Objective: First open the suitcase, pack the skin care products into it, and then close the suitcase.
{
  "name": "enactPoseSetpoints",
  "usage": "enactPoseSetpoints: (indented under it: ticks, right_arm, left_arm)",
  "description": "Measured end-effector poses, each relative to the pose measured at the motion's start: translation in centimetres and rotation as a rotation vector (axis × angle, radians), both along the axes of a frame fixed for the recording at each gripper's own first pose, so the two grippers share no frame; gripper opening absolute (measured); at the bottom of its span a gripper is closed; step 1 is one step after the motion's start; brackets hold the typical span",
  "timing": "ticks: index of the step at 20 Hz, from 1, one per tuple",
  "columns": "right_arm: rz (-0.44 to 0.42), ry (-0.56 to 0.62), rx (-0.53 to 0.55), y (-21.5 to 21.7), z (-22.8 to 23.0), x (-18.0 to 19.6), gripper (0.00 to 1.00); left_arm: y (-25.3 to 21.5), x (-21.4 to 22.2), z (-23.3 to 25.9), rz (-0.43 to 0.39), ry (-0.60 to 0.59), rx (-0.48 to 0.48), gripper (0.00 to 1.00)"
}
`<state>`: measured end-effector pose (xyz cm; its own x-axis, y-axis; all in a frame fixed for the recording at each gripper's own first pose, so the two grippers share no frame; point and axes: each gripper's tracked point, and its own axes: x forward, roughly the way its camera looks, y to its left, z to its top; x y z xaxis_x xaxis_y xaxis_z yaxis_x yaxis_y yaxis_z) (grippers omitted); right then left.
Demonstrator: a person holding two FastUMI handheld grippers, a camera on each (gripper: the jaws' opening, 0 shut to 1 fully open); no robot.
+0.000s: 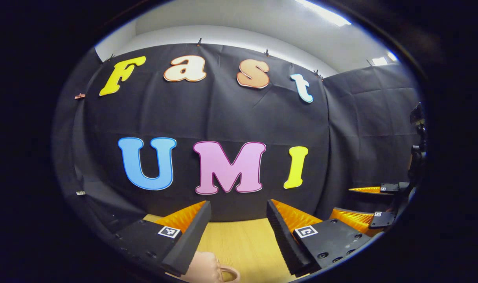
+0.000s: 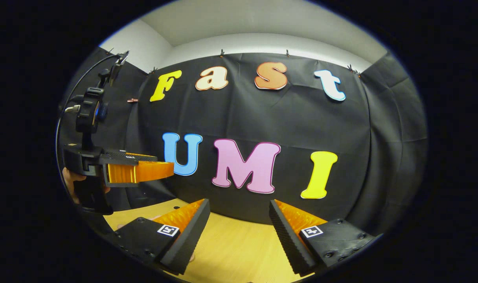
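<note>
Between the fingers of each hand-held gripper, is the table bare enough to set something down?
Right hand-held gripper: bare wooden table between its open fingers, back to the cloth wall. Left hand-held gripper: bare farther ahead, but a pink handled item crowds the near edge.

Wooden table (image 1: 239, 239), pale yellow grain, its far edge meeting the black cloth wall. A pink handled item (image 1: 207, 269), partly visible, rests on it near the front.

Both tool-mounted views face the booth wall (image 1: 223, 118) above the table (image 1: 239, 239).
</note>
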<state>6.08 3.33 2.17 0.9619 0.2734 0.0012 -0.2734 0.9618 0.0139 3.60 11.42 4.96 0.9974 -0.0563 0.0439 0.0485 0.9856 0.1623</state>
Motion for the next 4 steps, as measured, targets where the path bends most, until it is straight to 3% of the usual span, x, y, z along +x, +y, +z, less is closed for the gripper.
enactPoseSetpoints:
  ticks: [4]
  right_arm:
    - [-0.019, -0.031, -0.011, 0.93, 1.41, 0.89, 0.96]
  left_arm:
    - [0.11, 0.49, 1.14, -0.023, -0.006, 0.03, 0.88]
